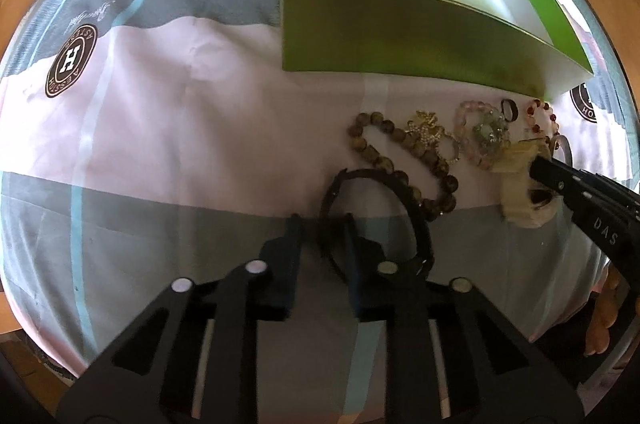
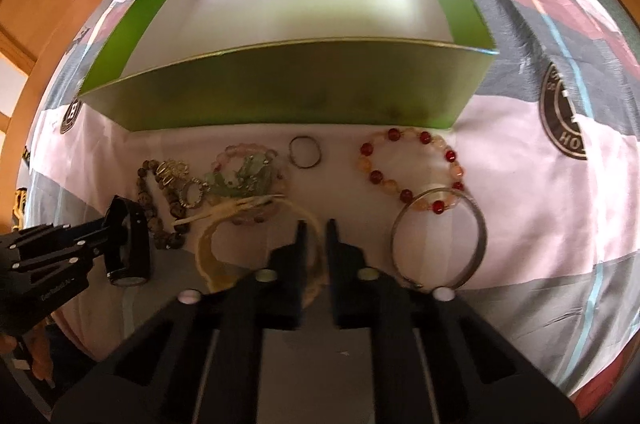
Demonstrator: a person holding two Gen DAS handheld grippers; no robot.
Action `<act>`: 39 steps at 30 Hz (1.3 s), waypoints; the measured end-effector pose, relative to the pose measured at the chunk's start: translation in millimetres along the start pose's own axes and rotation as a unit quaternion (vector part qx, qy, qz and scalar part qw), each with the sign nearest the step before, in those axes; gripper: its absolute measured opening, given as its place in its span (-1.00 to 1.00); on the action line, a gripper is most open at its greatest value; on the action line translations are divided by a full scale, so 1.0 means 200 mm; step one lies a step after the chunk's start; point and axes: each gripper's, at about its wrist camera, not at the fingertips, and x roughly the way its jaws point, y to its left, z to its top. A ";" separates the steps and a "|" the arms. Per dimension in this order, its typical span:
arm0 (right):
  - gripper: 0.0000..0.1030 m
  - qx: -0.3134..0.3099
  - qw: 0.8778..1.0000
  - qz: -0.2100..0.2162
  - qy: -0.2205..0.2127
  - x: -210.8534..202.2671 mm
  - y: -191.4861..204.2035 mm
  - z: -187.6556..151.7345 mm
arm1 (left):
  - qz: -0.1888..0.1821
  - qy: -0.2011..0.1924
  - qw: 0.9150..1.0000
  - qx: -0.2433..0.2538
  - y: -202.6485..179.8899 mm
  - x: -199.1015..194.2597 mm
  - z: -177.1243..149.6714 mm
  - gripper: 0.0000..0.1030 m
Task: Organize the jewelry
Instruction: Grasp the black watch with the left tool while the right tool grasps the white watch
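Left gripper point(image 1: 320, 224), jaws clamped on black leather band point(image 1: 416, 220); right gripper point(image 2: 316, 228), jaws clamped on cream woven bracelet point(image 2: 208, 248). Both before open green cardboard box point(image 2: 280, 88), on bedsheet point(image 1: 180, 144).

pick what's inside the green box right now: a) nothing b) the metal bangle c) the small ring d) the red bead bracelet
a: the green box shows only a bare white floor, while the red bead bracelet, metal bangle and small ring all lie on the cloth in front of it.
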 end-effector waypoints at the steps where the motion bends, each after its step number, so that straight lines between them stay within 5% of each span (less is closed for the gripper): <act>1: -0.88 0.006 1.000 0.005 -0.007 -0.02 -0.01 0.00 | -0.004 -0.004 1.000 0.000 0.00 -0.01 0.00 -0.76; 10: -0.87 0.032 0.999 0.000 -0.019 -0.07 -0.11 0.01 | -0.044 -0.003 0.999 0.020 -0.07 -0.02 0.01 -0.79; 16: -0.63 0.060 0.998 0.024 -0.014 -0.11 -0.18 0.00 | -0.031 -0.004 0.999 0.012 -0.06 0.00 0.02 -0.44; 39: -0.43 0.045 0.999 0.004 -0.003 -0.02 -0.09 0.03 | 0.000 -0.011 0.999 0.035 -0.14 0.03 -0.03 -0.37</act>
